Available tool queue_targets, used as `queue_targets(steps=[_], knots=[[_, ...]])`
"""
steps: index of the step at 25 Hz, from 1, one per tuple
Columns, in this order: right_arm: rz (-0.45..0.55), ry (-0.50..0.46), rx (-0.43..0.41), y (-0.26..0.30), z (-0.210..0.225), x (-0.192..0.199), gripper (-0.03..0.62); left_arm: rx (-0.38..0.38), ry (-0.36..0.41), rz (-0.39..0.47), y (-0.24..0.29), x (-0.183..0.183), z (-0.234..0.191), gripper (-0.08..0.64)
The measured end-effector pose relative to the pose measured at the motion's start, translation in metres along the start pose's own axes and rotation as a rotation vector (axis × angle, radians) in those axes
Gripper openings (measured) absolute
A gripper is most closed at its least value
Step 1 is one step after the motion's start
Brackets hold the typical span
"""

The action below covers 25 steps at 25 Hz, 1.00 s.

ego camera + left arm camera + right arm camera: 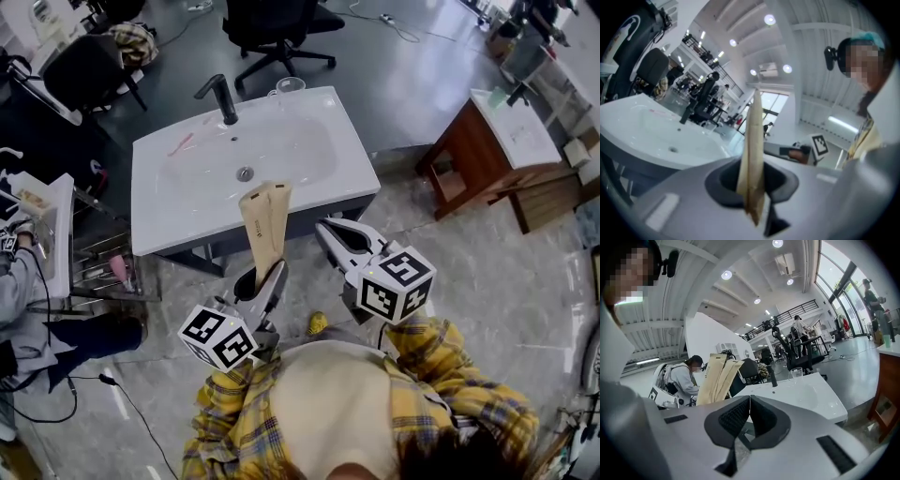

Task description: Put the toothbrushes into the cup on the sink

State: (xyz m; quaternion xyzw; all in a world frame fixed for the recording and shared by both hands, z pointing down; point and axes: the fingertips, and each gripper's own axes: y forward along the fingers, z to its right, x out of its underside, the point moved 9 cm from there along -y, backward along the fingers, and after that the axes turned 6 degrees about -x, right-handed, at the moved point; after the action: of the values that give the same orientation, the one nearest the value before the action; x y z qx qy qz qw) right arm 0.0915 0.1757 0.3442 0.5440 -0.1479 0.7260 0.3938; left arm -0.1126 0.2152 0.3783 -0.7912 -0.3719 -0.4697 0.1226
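Note:
Two flat brown paper packs [265, 221] stand upright in my left gripper [265, 274], which is shut on their lower end just before the white sink [187, 202]. In the left gripper view the packs [753, 150] rise edge-on from between the jaws of my left gripper [752, 180]. A clear cup [290, 87] stands on the sink's far rim, right of the black faucet [222, 98]. A pink toothbrush [180, 143] lies on the sink's far left. My right gripper [330, 231] hangs beside the packs, shut and empty; its own view shows my right gripper [749, 398] with the jaws meeting, and the cup [797, 372] beyond.
A wooden cabinet with a second basin [487, 150] stands at the right. Black office chairs [272, 28] are behind the sink. A seated person [19, 272] and a wire rack [103, 267] are at the left. Cables lie on the floor at lower left.

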Motion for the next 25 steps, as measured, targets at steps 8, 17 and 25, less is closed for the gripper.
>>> queue_targets(steps=[8, 17, 25], knots=[[-0.009, -0.002, -0.05, 0.002, 0.036, -0.005, 0.013, -0.033, -0.047, 0.026, 0.032, 0.001, 0.001, 0.055], [-0.002, 0.013, -0.062, 0.016, 0.048, -0.012, 0.014, -0.037, -0.058, 0.013, 0.047, -0.01, -0.012, 0.055], [0.009, 0.001, -0.042, 0.043, 0.063, -0.027, 0.014, 0.026, -0.074, 0.016, 0.073, -0.032, -0.042, 0.057]])
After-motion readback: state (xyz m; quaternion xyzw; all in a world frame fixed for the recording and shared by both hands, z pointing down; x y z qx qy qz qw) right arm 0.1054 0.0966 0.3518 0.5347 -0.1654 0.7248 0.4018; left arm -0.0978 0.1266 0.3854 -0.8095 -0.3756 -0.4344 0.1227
